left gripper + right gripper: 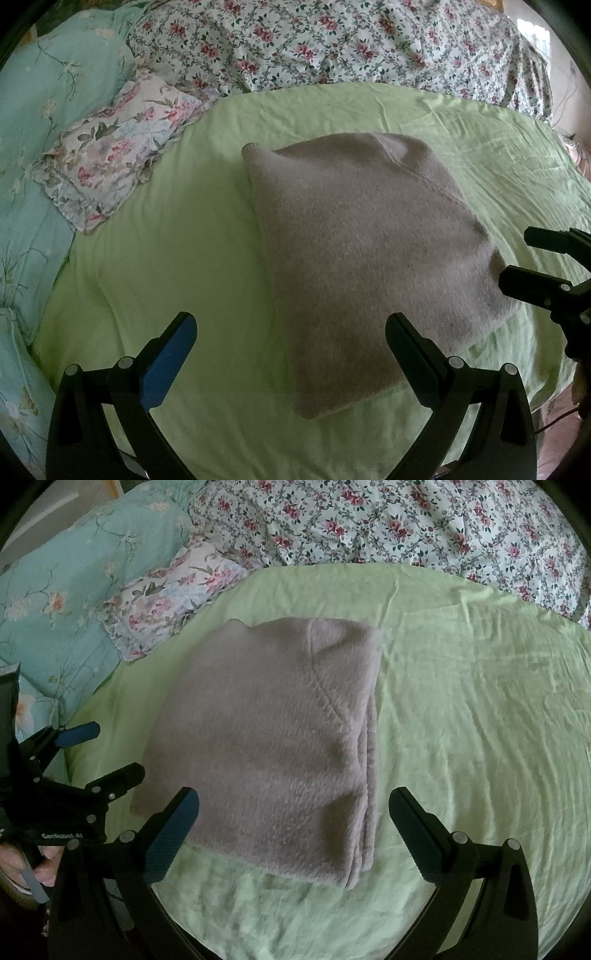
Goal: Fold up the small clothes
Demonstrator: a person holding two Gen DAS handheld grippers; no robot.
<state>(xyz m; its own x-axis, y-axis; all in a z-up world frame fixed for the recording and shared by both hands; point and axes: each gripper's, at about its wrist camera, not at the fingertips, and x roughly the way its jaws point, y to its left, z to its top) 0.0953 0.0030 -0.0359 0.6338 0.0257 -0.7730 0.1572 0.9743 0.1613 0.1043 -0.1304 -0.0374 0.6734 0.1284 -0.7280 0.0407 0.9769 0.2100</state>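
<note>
Fingers of the left gripper [291,354] stand spread wide with nothing between them, its right finger just over the near edge of the folded grey sweater [365,266]; the right gripper [293,830] is likewise spread and empty, hanging over the garment's near edge. Each tool also shows in the other's view, off to the side of the sweater, and neither seems to pinch any cloth. The sweater lies on the green sheet [480,720] as a compact, thick rectangle, its layers stacked along the right edge and a diagonal sleeve seam showing on top. Its long axis runs from near to far, with what looks like the collar end pointing far, toward the floral quilt [406,524] and the small floral pillow [177,594] at far left. Judging by the tidy shape, this garment's folding looks essentially finished; at most a final smoothing or setting aside remains. No other clothes are in view.
</note>
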